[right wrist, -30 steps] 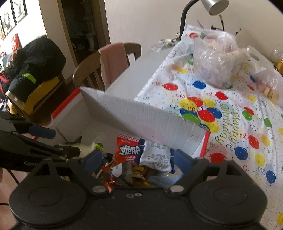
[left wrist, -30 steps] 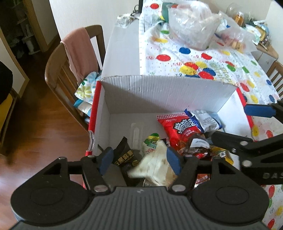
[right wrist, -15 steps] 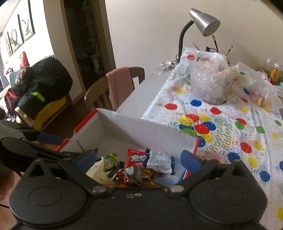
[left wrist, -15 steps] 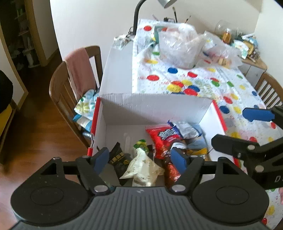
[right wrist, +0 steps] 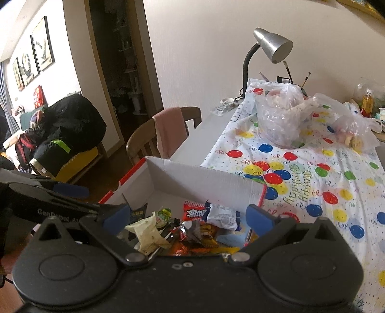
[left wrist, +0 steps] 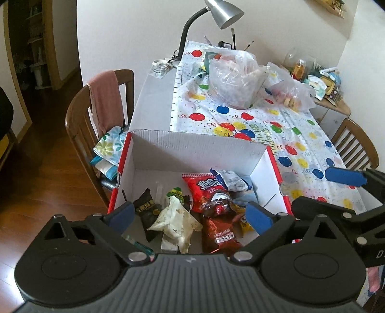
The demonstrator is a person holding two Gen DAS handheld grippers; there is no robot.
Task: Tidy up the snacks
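Observation:
A white cardboard box with red outer sides (left wrist: pixel 197 150) (right wrist: pixel 199 178) stands at the near end of the table and holds several snack packets. Among them are a cream packet (left wrist: pixel 174 218) (right wrist: pixel 146 231), a red bag (left wrist: pixel 204 190) (right wrist: pixel 193 213), a black packet (left wrist: pixel 146 208), a dark red packet (left wrist: pixel 220 234) and a white-blue packet (left wrist: pixel 231 180) (right wrist: pixel 221 214). My left gripper (left wrist: pixel 190 215) is open and empty above the box. My right gripper (right wrist: pixel 186 215) is open and empty above the box, to the right of the left one; it shows in the left wrist view (left wrist: pixel 336 190).
The table carries a balloon-print cloth (left wrist: pixel 264 125) (right wrist: pixel 324 173). Clear plastic bags of food (left wrist: pixel 235 74) (right wrist: pixel 281 118) and a desk lamp (left wrist: pixel 223 12) (right wrist: pixel 272 45) stand at the far end. A wooden chair with a pink towel (left wrist: pixel 103 101) stands left of the box.
Both grippers have risen and pulled back from the box. The left gripper has opened wider and let go of the cream packet, which lies in the box.

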